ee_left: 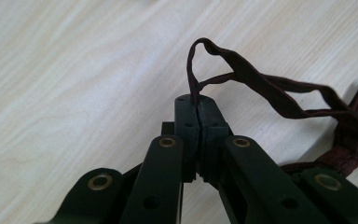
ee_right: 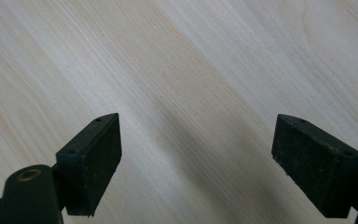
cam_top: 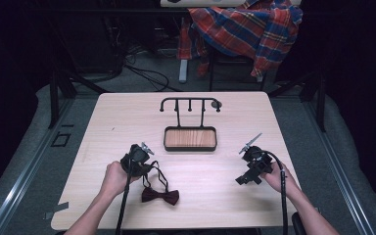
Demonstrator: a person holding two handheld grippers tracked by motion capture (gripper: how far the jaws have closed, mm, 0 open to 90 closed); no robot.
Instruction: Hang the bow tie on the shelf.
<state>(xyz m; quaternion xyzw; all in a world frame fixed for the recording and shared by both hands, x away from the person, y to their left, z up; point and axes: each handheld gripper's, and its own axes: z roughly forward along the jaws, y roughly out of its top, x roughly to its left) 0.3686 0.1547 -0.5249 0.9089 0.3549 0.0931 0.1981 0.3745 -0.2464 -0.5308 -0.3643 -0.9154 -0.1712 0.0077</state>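
Pinching the thin strap of a dark red bow tie, jaws pressed together on the fabric: left gripper, held in the left hand at about eight o'clock on the pale wooden table. Lying flat at roughly seven o'clock near the front edge, just right of that hand, the bow itself, its strap looping up from it into the closed jaws. Standing at twelve o'clock toward the far side, well apart from both grippers, a black hook rack rising from a wood-lined tray. Resting at four o'clock in the right hand, right gripper, jaws spread wide over bare tabletop with nothing between the pads. Draped beyond the table at one o'clock, a red and blue plaid shirt.
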